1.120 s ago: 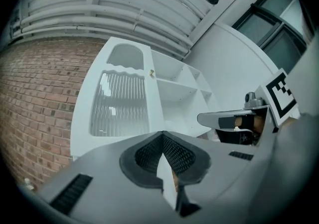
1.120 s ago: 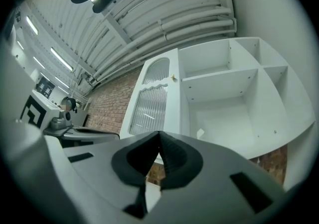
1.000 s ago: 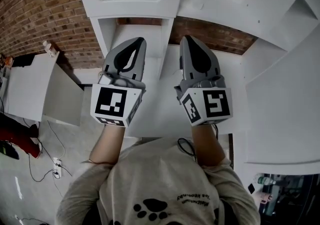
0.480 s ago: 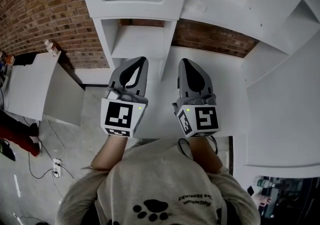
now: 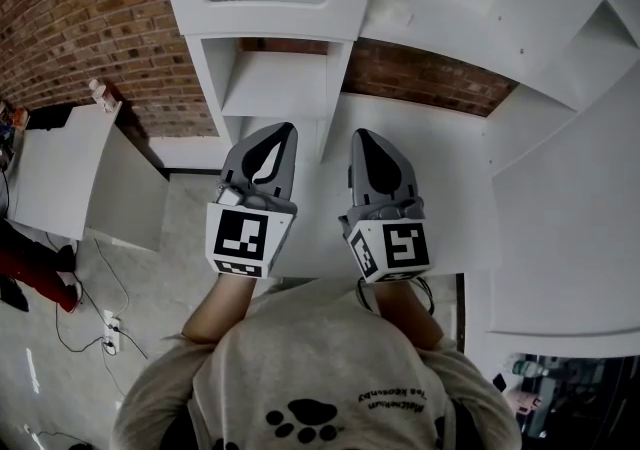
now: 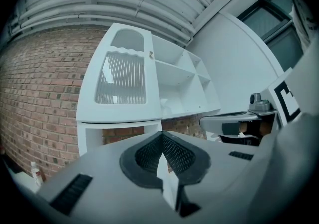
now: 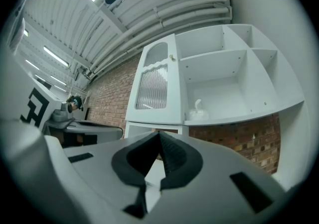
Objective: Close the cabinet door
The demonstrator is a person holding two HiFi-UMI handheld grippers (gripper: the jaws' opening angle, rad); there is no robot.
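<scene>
- Nearest the camera, the left gripper (image 5: 283, 130) and the right gripper (image 5: 358, 135) were held side by side over the white counter (image 5: 450, 198), both pointing toward the cabinet.
- Left gripper: the jaw tips met, with nothing between them. Right gripper: same condition, pads tip to tip and empty.
- Further ahead and higher, the cabinet door (image 7: 155, 81) stood to the left of the open shelves (image 7: 224, 83), well apart from both grippers. Its knob (image 7: 171, 57) sat on the edge next to the shelves. Whether the door lay flush or slightly ajar could not be determined.
- A small white object (image 7: 198, 112) rested on the lowest shelf, just beside the door edge. The brick wall (image 5: 90, 28) lay behind.
- Handling estimate: the door was probably a light, rigid painted panel that would swing freely on its hinges. The ribbed glass insert (image 6: 122, 85) was likely fragile, so contact should be limited to the solid frame.
- Recommended contact point: the frame at the knob edge, pushed with closed jaw tips, or the knob itself, pinched. The paint looked smooth, so a sliding tip was a risk.
- Change from the earlier frame: both grippers had dropped lower and drawn back toward the body, widening the gap to the door. The jaws looked closed in both frames.
</scene>
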